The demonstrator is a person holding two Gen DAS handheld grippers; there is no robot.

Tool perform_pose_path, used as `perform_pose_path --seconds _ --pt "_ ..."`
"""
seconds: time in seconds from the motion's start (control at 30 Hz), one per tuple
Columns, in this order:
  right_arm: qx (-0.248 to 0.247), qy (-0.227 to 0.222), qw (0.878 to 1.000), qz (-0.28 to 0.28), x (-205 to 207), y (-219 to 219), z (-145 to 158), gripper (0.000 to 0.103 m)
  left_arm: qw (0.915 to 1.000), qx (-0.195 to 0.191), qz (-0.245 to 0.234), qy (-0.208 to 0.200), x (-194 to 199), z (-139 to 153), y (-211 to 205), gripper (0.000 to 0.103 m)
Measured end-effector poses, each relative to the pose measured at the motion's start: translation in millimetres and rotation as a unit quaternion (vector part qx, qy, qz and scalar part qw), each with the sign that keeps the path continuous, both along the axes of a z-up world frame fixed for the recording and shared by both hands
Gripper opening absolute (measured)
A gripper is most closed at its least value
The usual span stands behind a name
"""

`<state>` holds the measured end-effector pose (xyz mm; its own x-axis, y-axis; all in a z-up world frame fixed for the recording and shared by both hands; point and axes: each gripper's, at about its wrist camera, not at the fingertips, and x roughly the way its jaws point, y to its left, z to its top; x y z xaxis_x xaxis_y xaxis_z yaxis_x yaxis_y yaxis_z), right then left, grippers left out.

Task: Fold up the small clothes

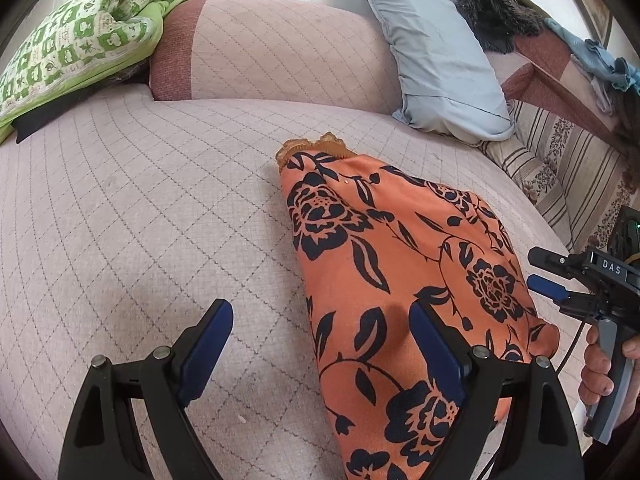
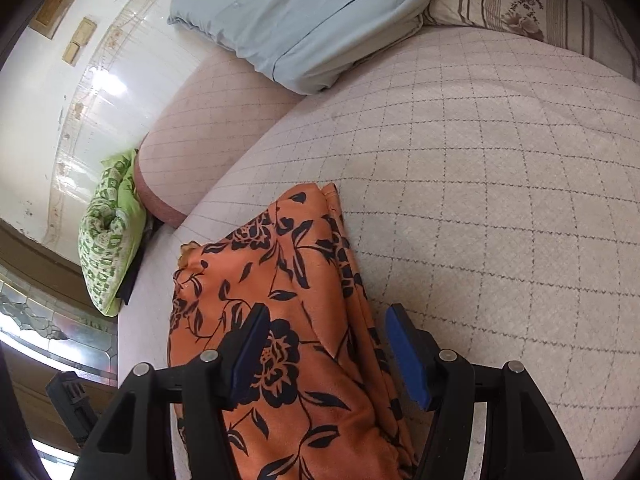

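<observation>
Orange floral garment (image 1: 400, 260) lies folded on the quilted sofa (image 1: 140, 220) (pale pink), beneath both released claws: left claw (image 1: 320, 320), right claw (image 2: 326, 320).

Folded orange garment (image 1: 400, 264) with black flowers, flat on quilted cushion (image 1: 160, 208)

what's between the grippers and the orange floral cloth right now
Nothing visible. The orange floral cloth lies on the quilted cover, right under both open grippers: the left gripper straddles its left edge, the right gripper its right edge. The blue pillow and green cushion sit well away.
</observation>
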<state>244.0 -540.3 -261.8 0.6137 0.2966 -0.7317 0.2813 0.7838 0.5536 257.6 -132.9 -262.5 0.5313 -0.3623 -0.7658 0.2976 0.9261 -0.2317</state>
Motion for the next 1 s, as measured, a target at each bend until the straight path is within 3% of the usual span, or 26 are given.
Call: perform_pose_path --seconds 0.6,1.0 --pt "0.014 0.006 0.999 0.037 3.8 -20.2 -23.7 0.064 0.9997 -0.003 -0.024 0.01 8.6 -11.4 -10.2 0.09" --pt "0.097 0.024 0.992 0.083 12.1 -23.0 -45.8 0.064 0.9974 -0.023 -0.063 0.027 9.1 -19.6 -23.2 0.09"
